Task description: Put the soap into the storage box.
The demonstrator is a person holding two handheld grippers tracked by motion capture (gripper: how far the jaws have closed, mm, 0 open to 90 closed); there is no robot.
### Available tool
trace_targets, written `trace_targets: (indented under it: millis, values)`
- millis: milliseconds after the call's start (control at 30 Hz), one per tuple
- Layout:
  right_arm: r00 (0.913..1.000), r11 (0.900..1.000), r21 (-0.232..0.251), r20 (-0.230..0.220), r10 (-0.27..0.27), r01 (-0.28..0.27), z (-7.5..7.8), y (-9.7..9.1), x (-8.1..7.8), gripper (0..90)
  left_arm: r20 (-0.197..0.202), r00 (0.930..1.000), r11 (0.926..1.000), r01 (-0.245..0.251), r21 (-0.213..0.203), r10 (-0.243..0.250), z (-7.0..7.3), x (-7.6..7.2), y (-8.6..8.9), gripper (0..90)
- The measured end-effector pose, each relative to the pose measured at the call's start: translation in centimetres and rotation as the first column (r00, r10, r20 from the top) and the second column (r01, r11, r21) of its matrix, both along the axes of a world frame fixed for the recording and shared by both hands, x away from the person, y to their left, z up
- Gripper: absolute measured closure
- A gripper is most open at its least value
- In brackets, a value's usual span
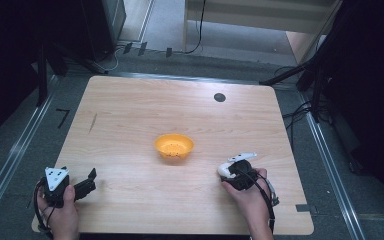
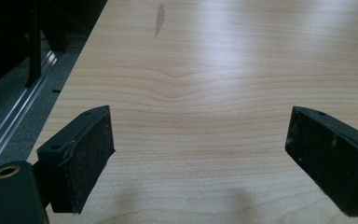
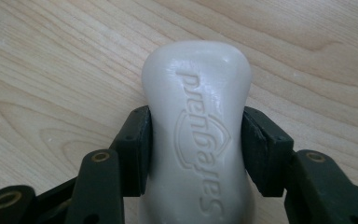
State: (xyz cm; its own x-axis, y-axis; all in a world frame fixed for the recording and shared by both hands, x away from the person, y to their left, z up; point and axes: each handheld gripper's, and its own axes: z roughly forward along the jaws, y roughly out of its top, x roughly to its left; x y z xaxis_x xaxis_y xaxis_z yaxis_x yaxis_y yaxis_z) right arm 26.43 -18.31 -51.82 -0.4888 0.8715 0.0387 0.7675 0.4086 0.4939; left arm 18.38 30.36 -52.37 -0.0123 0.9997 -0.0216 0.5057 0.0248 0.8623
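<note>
Right gripper clamps the soap bar; orange bowl waits mid-table.

And the grab is on: the right gripper has its two black pads pressed to the narrow waist of a white bar of soap, embossed face up, lying flat on the wooden table near its right front corner. The left gripper sits idle at the left front corner, jaws wide apart, nothing between them but bare wood. The orange bowl stands empty at the table's centre, well apart from both. This looks like the pick step, just secured. Next comes, by my reckoning, a clean lift and a carry toward that bowl, with the slick bar held squarely so it cannot slip.
</note>
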Motion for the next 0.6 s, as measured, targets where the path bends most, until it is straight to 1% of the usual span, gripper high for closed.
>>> trace_targets:
  millis: [233,433,500,600]
  values:
    - [0.9994,0.9994,-0.001,-0.003,0.034,-0.034,0.04,-0.13,0.21,49.5,0.000,1.0000,1.0000,0.003,0.003,-0.003,0.00,0.00,-0.04,8.1]
    - [0.9960,0.9963,0.018,0.030,0.084,-0.084,-0.20,-0.46,-0.06,49.6,0.002,1.0000,1.0000,0.004,0.003,-0.004,0.00,-0.01,-0.05,8.1]
    - [0.9952,0.9956,0.023,0.038,0.090,-0.091,-0.26,-0.55,-0.15,49.6,0.002,1.0000,1.0000,0.004,0.003,-0.004,0.00,-0.01,-0.04,8.1]
    - [0.9953,0.9957,0.021,0.036,0.090,-0.091,-0.24,-0.53,-0.12,49.5,0.000,1.0000,1.0000,0.006,0.005,-0.006,0.01,-0.01,-0.04,8.1]
